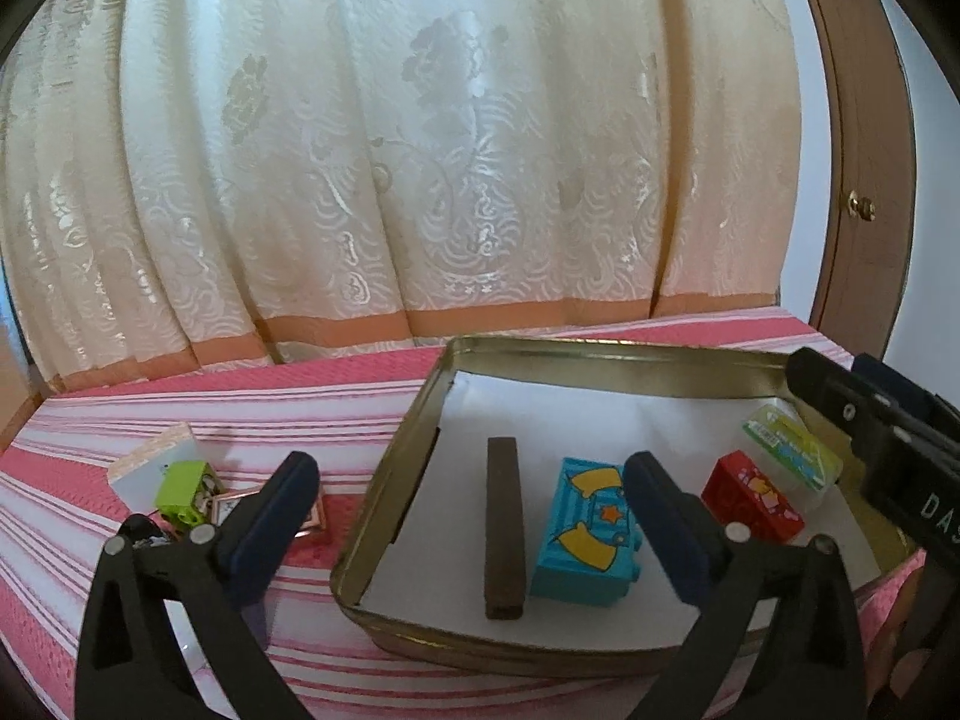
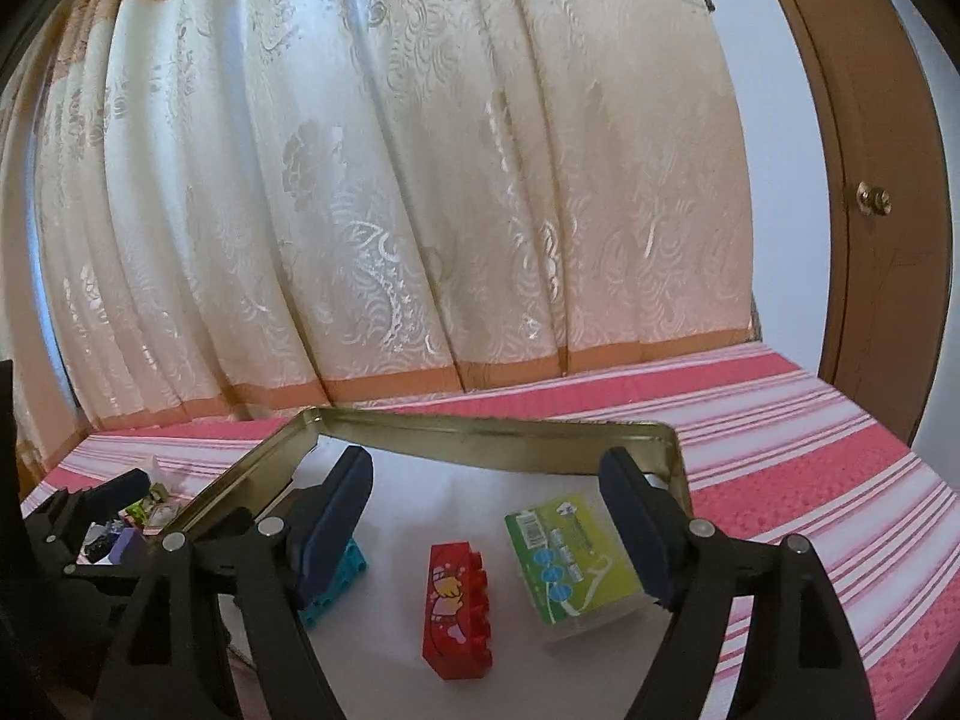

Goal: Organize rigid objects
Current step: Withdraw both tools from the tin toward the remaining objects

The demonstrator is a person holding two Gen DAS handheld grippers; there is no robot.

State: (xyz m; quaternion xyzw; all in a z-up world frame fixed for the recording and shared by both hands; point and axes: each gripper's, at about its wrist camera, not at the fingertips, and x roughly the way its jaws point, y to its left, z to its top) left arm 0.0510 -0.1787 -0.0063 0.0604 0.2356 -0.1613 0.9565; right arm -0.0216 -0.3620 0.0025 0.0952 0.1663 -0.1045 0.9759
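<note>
We see both tools gaping, gripping nothing: left tool (image 1: 474,492), right tool (image 2: 486,492). Tin tray (image 1: 396,480) holds brown bar (image 1: 504,534), blue brick (image 1: 585,531), red brick (image 2: 457,615).

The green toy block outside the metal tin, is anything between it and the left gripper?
Nothing visible blocks it. The open left gripper hangs above the tin's rim; the green toy block lies left of it on the striped cloth, crowded by a white tile and a copper frame.

We see the tin tray (image 1: 447,387) on the striped cloth (image 1: 240,396), before the curtain (image 1: 420,150). In it, left to right, lie a bar (image 1: 503,528), two toy bricks (image 1: 585,531) (image 1: 750,501) and a small box (image 1: 792,450). Left of the tray, more small pieces (image 1: 180,480) huddle on the cloth.
</note>
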